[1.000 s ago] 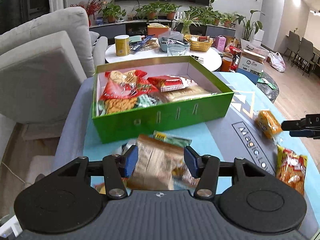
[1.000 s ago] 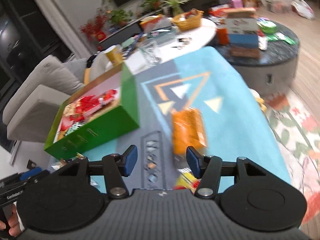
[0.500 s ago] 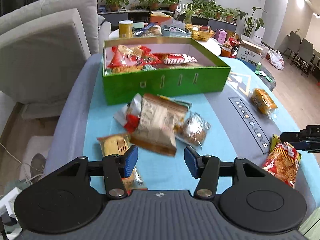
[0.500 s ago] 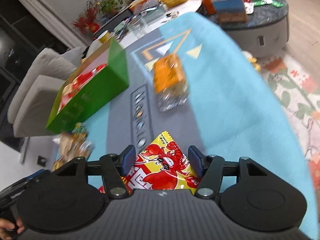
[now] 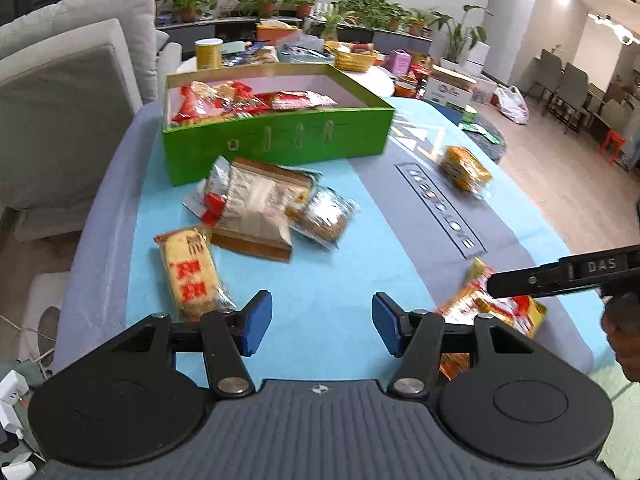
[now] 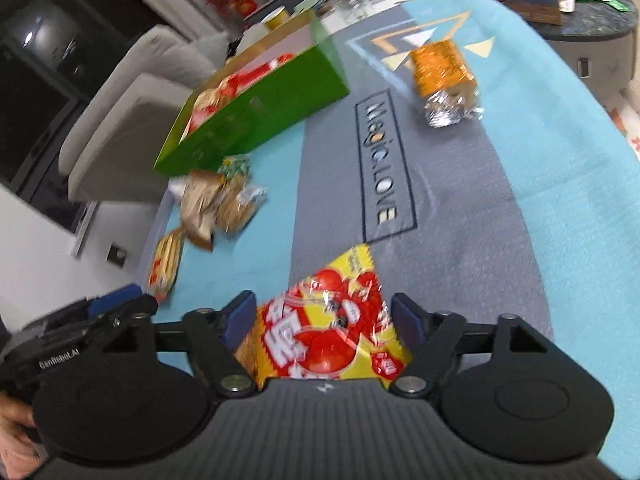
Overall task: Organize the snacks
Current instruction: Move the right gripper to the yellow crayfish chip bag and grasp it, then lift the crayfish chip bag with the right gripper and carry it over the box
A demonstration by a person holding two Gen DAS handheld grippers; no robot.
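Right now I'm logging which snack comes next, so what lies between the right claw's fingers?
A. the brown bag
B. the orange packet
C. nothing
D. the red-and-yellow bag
D: in the right wrist view the red-and-yellow bag lies between the open fingers of the right claw, while the orange packet and brown bag lie farther off on the mat.

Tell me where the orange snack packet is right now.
The orange snack packet lies alone on the mat's grey band, far ahead of the right gripper, right of the green box and beyond the printed lettering.
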